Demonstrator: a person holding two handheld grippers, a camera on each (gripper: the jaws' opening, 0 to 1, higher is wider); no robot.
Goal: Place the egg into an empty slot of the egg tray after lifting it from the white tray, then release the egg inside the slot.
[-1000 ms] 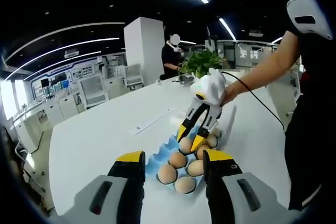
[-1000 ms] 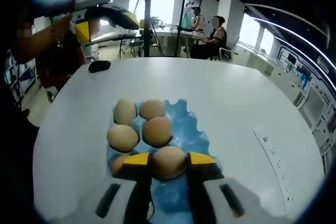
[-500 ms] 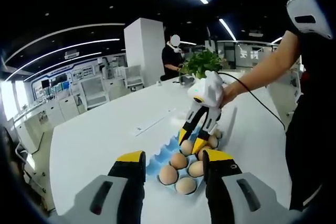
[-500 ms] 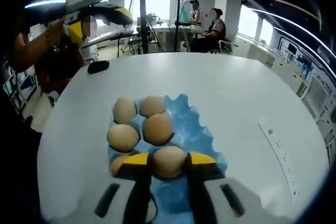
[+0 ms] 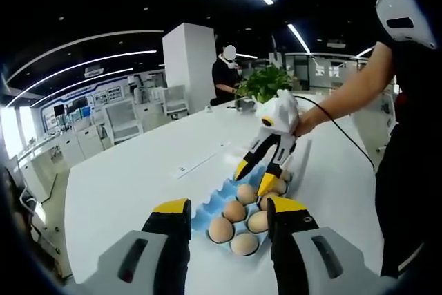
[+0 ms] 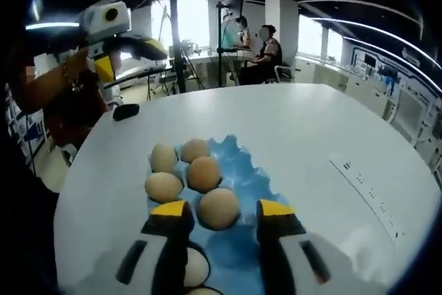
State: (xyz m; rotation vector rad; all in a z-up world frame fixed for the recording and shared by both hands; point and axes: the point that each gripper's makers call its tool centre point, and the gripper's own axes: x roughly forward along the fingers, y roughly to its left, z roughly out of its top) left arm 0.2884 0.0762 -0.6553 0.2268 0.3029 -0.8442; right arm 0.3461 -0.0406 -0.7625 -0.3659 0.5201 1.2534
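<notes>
The blue egg tray (image 6: 252, 188) lies on the white table and holds several brown eggs. One egg (image 6: 218, 208) sits in a near slot, just ahead of my right gripper (image 6: 221, 209), whose jaws stand open and clear of it on both sides. In the left gripper view the right gripper (image 5: 255, 176) hovers open above the far end of the blue tray (image 5: 206, 206), held by a person's hand. My left gripper (image 5: 229, 206) is open and empty, short of the tray. It also appears as the left gripper (image 6: 128, 50), raised at the upper left.
A pale egg (image 6: 196, 267) lies low beside my right gripper's left jaw. A black mouse-like object (image 6: 126, 110) rests near the table edge. A socket strip (image 5: 199, 162) is set into the table. A plant (image 5: 266, 81) and people stand at the far end.
My right gripper has opened and let go of the egg, which now rests in the slot. The gripper has risen and drawn back a little. The left gripper has held still.
</notes>
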